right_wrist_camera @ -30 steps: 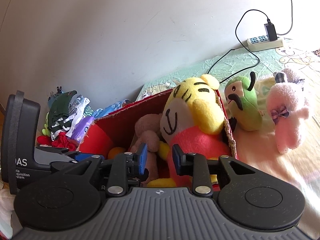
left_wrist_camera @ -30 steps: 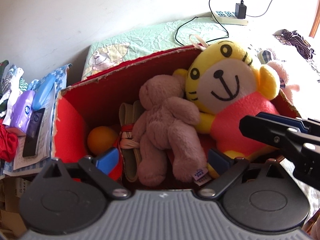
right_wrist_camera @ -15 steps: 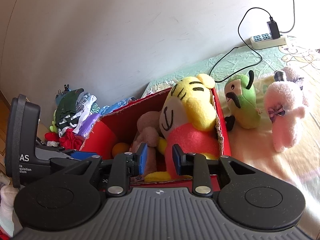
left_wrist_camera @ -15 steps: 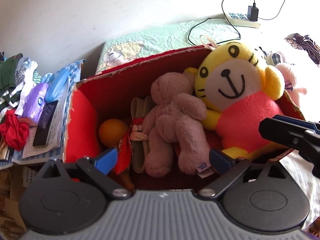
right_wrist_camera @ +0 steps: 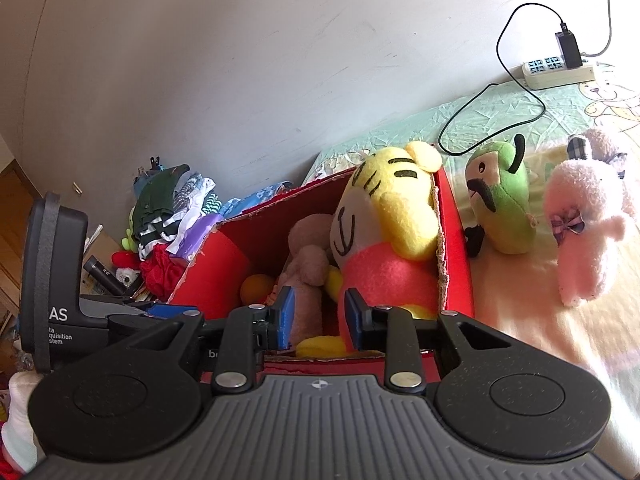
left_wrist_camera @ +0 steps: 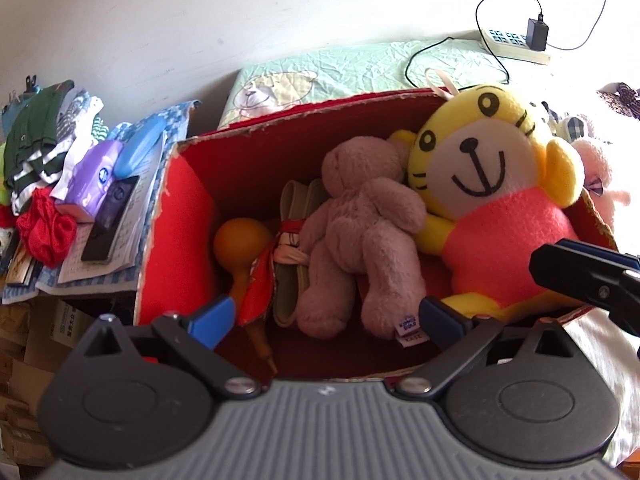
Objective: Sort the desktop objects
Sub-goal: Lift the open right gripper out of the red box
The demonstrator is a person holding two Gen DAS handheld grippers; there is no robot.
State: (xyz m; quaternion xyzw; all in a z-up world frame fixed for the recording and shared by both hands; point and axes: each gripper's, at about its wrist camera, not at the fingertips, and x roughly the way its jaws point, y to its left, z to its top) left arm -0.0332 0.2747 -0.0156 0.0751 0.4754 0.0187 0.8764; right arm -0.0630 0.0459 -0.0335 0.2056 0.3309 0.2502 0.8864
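Fuzzy plush toys (left_wrist_camera: 362, 236) in red cardboard box (left_wrist_camera: 176, 216)

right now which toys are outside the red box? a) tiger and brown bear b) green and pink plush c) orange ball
b: the green plush and pink plush stand on the bedding right of the red box; the others lie inside it.

Two handheld grippers, both empty
Left gripper (left_wrist_camera: 326, 318) spread wide; right gripper (right_wrist_camera: 317, 315) parted narrowly, gripping nothing
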